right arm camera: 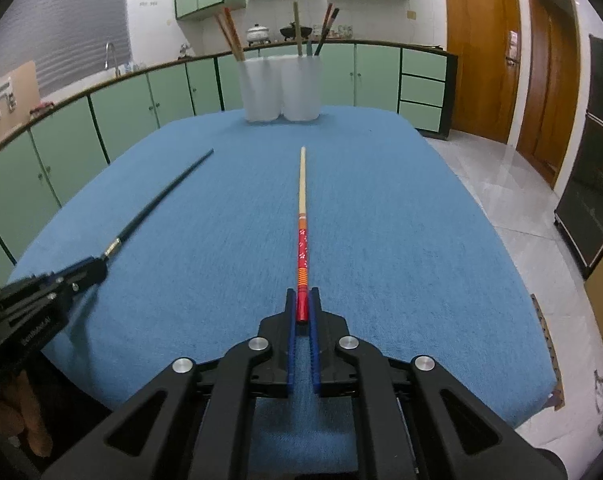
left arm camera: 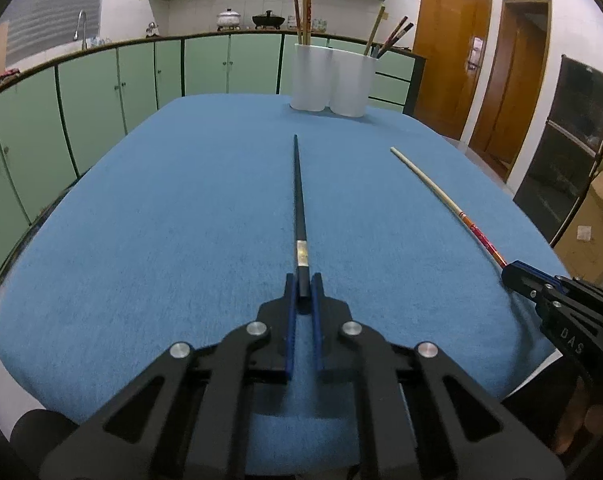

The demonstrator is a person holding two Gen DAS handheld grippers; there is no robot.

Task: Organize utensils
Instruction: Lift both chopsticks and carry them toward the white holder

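— Left tool (left arm camera: 302, 294) first: how does it stand?

— Clamped on the thick butt end of the black chopstick (left arm camera: 299, 200). From there its long axis runs straight ahead, tip toward the two white holders (left arm camera: 329, 80) at the far end of the bench (left arm camera: 141, 220).

— And the right tool (right arm camera: 302, 308)?

— Same picture: pinched on the red end of the red-and-cream chopstick (right arm camera: 302, 216), cream tip forward, also aimed at the holders. Both sticks look low over the blue cloth; whether the tips still touch it, I can't tell.

— Which tool is nearer the holders?

— Roughly level, side by side and well apart, with the two sticks about parallel. The holders sit slightly to the right of the left tool's line and slightly to the left of the right tool's.

— Room to move?

— Open cloth all the way between tips and holders, nothing lying in the path. The holders already carry chopsticks leaning outward, so I'd judge each stick needs tipping upright and lowering beside those. The holders stand close to the far bench edge; a shove could push them off.
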